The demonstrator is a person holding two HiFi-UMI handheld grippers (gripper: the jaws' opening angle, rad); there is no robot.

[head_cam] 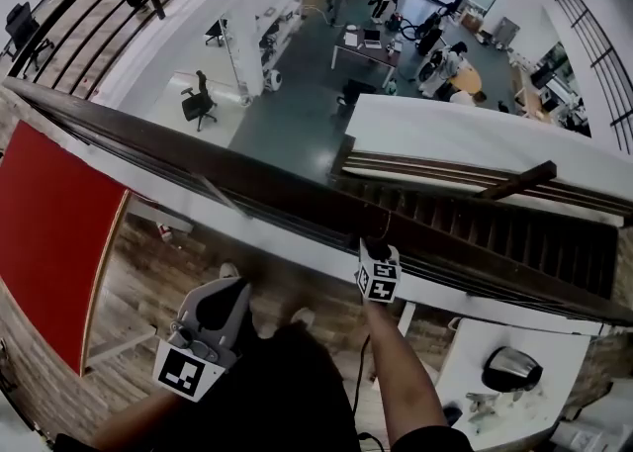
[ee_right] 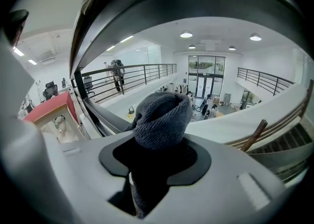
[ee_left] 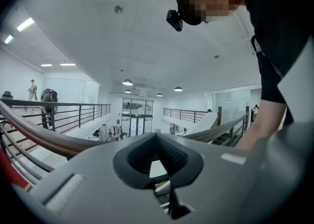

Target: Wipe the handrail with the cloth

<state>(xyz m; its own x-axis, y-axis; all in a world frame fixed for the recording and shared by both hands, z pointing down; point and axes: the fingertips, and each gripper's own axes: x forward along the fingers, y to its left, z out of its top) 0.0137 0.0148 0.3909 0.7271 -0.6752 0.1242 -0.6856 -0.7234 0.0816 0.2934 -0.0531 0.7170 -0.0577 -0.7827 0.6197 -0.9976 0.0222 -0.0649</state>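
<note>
So the person was standing on the upper level at the dark wooden handrail point(head_cam: 247, 178), leaning over with the whole open office floor way down below. The right tongs point(head_cam: 374, 244) were clenched on a grey knitted cloth point(ee_right: 162, 117). In the right gripper view the cloth was bunched into a lump sticking out past the tips. That arm point(head_cam: 406, 381) was stretched forward, so the tongs and cloth were right up at the near edge of the rail, close to where the staircase point(head_cam: 495, 227) drops away. The rail filled the top of the right gripper view as a big dark curve point(ee_right: 196, 2), just above the cloth. I honestly couldn't tell whether the cloth was actually pressing on the wood.

The left tongs point(head_cam: 229, 290) were doing nothing much. They were held low and close to the person's body, well back from the rail and pointing up, closed with nothing in them point(ee_left: 157, 161).

Off to the left there was a big red panel point(head_cam: 49, 232) on the near side of the rail. Lower right was a white worktop point(head_cam: 465, 361) with a shiny kettle point(head_cam: 511, 369) on it. Down below were a black office chair point(head_cam: 200, 102) and a few people point(head_cam: 435, 54) gathered around desks.
</note>
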